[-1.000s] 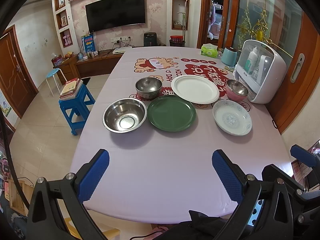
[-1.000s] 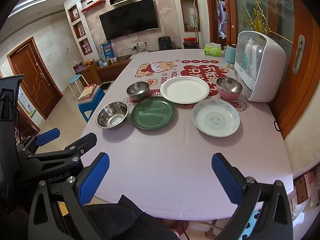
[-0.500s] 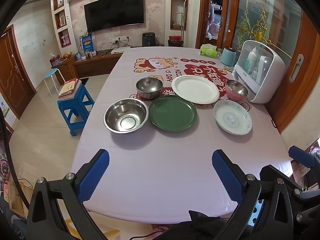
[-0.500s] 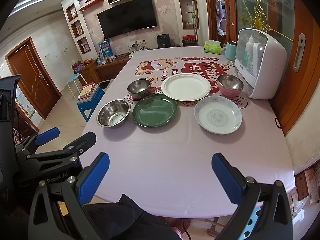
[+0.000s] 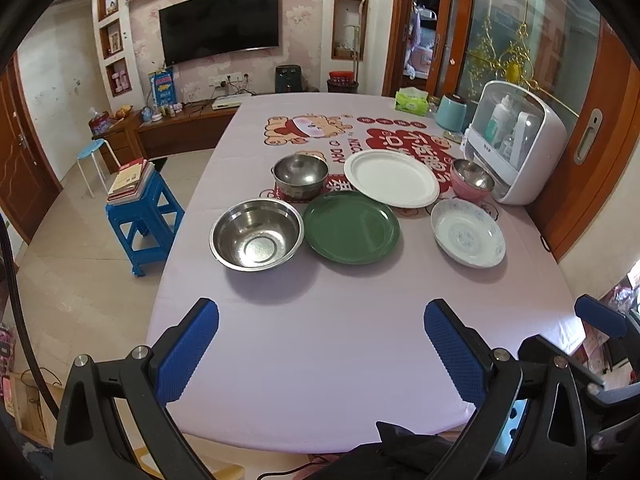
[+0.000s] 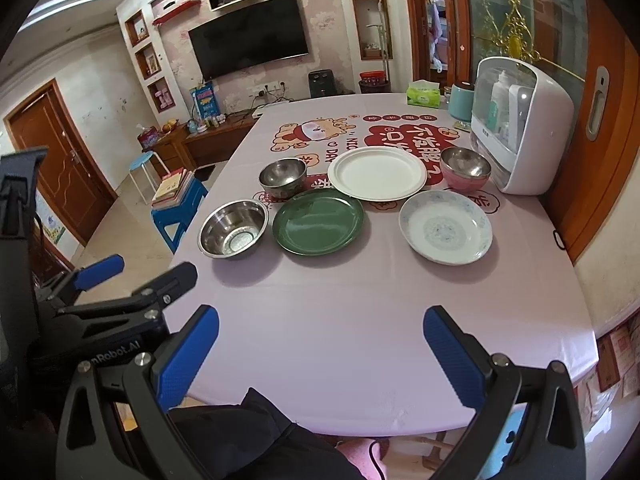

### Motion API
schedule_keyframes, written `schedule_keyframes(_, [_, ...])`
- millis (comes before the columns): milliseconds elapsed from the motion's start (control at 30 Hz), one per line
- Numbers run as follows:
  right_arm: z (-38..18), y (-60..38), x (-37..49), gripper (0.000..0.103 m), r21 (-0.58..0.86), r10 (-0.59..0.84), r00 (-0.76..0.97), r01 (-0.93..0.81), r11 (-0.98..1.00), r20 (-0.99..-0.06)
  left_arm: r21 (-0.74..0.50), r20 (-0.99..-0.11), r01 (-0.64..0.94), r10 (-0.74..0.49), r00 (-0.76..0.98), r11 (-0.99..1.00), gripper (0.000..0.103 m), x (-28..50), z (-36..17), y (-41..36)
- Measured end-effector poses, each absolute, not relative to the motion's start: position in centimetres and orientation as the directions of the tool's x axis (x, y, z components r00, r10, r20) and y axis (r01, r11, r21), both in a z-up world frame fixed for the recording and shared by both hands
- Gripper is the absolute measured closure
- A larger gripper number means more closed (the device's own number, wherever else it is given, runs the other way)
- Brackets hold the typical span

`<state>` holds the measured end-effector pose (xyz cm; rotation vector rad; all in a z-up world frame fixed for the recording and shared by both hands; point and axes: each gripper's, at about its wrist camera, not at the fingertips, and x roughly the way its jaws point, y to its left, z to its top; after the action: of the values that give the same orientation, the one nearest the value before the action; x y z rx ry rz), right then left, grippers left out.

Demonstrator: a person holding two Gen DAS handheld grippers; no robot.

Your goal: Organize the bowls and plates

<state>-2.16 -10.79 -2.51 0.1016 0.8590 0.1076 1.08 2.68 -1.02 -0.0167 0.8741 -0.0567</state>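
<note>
On the pink tablecloth (image 5: 320,340) sit a large steel bowl (image 5: 257,234), a green plate (image 5: 351,227), a small steel bowl (image 5: 301,174), a white plate (image 5: 391,178), a pink bowl (image 5: 471,180) and a patterned white dish (image 5: 467,233). They also show in the right wrist view: large steel bowl (image 6: 234,228), green plate (image 6: 319,221), small steel bowl (image 6: 283,176), white plate (image 6: 377,173), pink bowl (image 6: 466,168), patterned dish (image 6: 445,232). My left gripper (image 5: 320,344) and right gripper (image 6: 320,348) are both open and empty, over the near table edge.
A white sterilizer cabinet (image 5: 518,142) stands at the table's right edge behind the pink bowl. A teal kettle (image 5: 450,114) and tissue box (image 5: 412,101) sit at the far right. A blue stool with books (image 5: 142,212) stands left of the table.
Both grippers have edged slightly forward toward the dishes; the dishes have not moved and both grippers stay open.
</note>
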Motion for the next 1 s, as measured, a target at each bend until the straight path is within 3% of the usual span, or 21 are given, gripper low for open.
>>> schedule_keyframes(533, [-3.1, -10.0, -3.4, 0.001, 0.125, 0.072, 0.621, 0.042, 0.991, -0.781, -0.102, -0.822, 0.128, -0.156, 0.547, 0.987, 0.001, 3.0, -3.8, 3.6])
schedule_keyframes(1000, [-4.2, -13.9, -0.2, 0.001, 0.19, 0.124, 0.589, 0.051, 0.981, -0.799, -0.07, -0.852, 0.101, -0.112, 0.511, 0.992, 0.001, 6.1, -4.9, 0.6])
